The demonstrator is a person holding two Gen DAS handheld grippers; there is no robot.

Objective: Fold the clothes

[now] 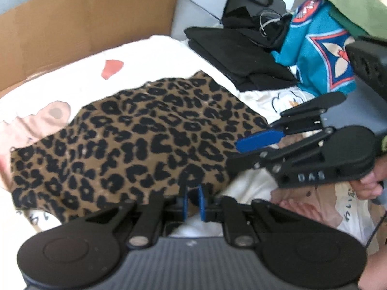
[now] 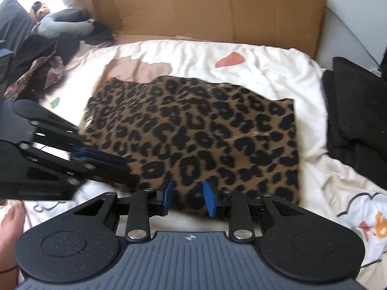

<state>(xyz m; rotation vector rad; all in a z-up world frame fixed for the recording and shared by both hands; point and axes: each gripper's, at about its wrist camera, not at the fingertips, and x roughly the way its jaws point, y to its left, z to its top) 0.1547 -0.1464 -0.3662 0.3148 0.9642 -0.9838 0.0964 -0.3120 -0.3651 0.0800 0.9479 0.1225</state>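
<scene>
A leopard-print garment [image 1: 133,140] [image 2: 198,130] lies flat on a white printed bedsheet [image 1: 157,55] [image 2: 266,72]. My left gripper [image 1: 192,203] sits at its near edge with the blue pads almost together and a bit of the edge pinched between them. Seen from the right wrist, the left gripper [image 2: 125,165] reaches onto the cloth's left corner. My right gripper [image 2: 188,199] stands open at the near edge, cloth lying between its spread pads without being squeezed. In the left wrist view the right gripper [image 1: 234,154] is at the cloth's right corner.
A cardboard sheet [image 1: 84,19] [image 2: 217,12] stands behind the bed. Folded black clothes [image 1: 237,58] [image 2: 358,111] lie to the right, with a teal garment [image 1: 314,55] and a green one [image 1: 350,2] beyond. Dark patterned clothes [image 2: 48,72] are heaped at the left. A hand [image 1: 370,183] holds the right gripper.
</scene>
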